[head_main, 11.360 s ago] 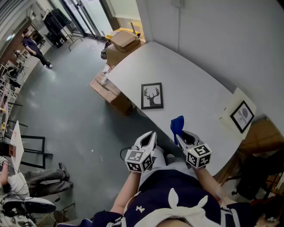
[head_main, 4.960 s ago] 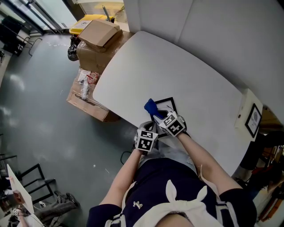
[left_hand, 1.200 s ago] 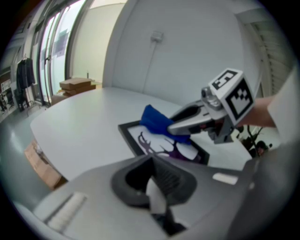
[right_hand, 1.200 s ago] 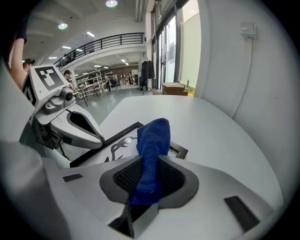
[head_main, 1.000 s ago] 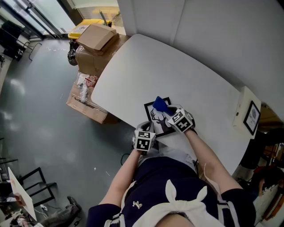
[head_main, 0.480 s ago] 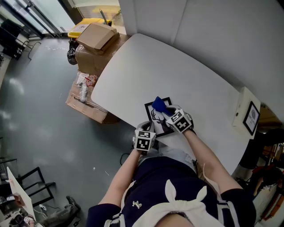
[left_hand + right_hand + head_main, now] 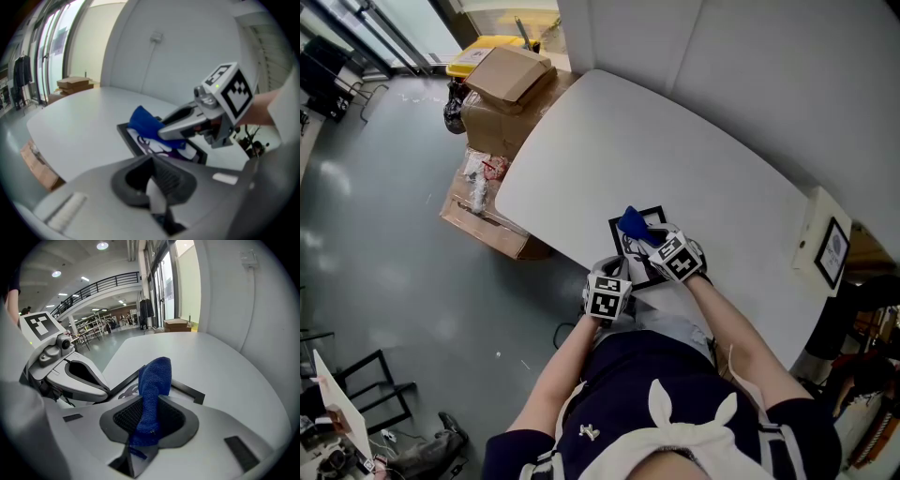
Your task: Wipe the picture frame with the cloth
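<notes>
A black picture frame [image 7: 625, 253] with a deer print lies at the near edge of the white table [image 7: 675, 141]. My right gripper [image 7: 645, 239] is shut on a blue cloth [image 7: 631, 223] and holds it down on the frame's glass. In the right gripper view the cloth [image 7: 154, 376] stands up between the jaws over the frame's corner [image 7: 192, 392]. My left gripper [image 7: 617, 268] is shut on the frame's near edge. The left gripper view shows the frame [image 7: 147, 143], the cloth [image 7: 143, 123] and the right gripper [image 7: 187, 124] ahead.
A second small framed picture [image 7: 830, 251] leans on a white box at the table's right end. Cardboard boxes [image 7: 508, 73] stand on the floor past the table's left end. A white wall runs behind the table.
Over the last second the right gripper has slid the cloth a little to the left across the frame. Further back, the frame lay mid-table and neither gripper touched it.
</notes>
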A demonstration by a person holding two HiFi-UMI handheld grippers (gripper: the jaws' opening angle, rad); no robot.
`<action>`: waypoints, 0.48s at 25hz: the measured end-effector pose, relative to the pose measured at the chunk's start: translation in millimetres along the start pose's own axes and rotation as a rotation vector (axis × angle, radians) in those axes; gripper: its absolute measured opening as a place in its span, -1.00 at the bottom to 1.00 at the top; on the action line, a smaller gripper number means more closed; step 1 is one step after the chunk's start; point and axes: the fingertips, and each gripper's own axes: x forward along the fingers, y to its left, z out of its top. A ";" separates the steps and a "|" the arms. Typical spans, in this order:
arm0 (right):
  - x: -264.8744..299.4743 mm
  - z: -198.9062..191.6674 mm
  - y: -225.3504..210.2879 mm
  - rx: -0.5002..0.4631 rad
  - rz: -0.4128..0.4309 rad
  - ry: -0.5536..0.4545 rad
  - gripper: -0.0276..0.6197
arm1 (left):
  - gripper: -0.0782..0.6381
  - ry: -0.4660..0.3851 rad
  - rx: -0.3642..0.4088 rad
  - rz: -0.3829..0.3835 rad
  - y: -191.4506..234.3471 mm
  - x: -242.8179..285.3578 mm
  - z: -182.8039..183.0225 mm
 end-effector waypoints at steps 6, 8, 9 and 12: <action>5.8 6.0 9.6 -0.013 0.028 0.002 -0.64 | -0.77 0.002 0.001 -0.005 0.3 0.3 -0.4; 7.3 8.4 12.3 -0.020 0.037 0.003 -0.64 | -0.77 0.002 0.001 -0.008 0.1 0.5 0.2; 8.0 9.4 13.5 -0.023 0.041 0.004 -0.64 | -0.77 0.001 0.001 -0.009 -0.2 0.7 0.4; 11.1 11.1 17.2 -0.033 0.055 0.004 -0.64 | -0.77 0.000 0.000 -0.014 -0.2 1.5 -0.2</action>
